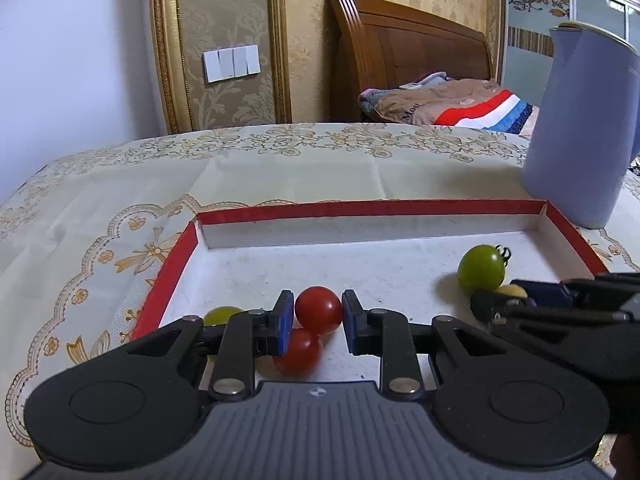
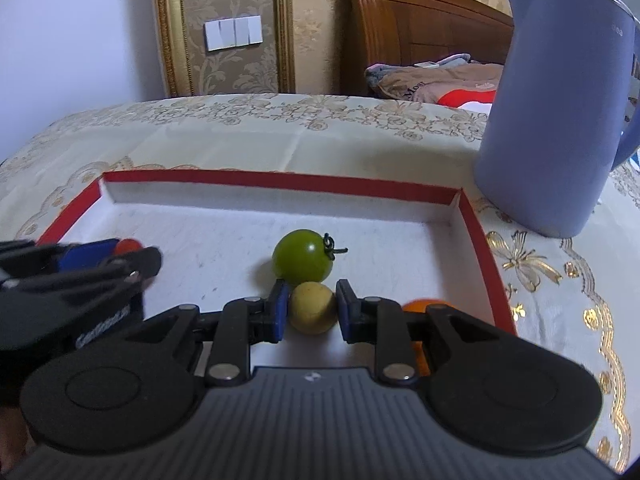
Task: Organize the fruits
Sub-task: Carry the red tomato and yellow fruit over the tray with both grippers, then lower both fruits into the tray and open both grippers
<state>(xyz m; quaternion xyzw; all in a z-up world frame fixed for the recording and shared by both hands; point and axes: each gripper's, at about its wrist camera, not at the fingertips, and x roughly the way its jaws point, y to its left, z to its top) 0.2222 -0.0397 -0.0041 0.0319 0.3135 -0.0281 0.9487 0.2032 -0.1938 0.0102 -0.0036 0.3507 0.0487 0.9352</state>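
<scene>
Grasp step: left tool [image 1: 318, 317] clamps red tomato [image 1: 319, 309], right tool [image 2: 311, 311] clamps yellow tomato [image 2: 312, 307]; next, probably lift both clear of tray [image 2: 280, 181].

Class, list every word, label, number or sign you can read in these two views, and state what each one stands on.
"Most": on the brown folded blanket on the bed, legible in both views.
Small pale marks near the rim of the blue kettle: too small to read.
White lettering on the side of the left gripper, seen from the right wrist: too blurred to read.
</scene>
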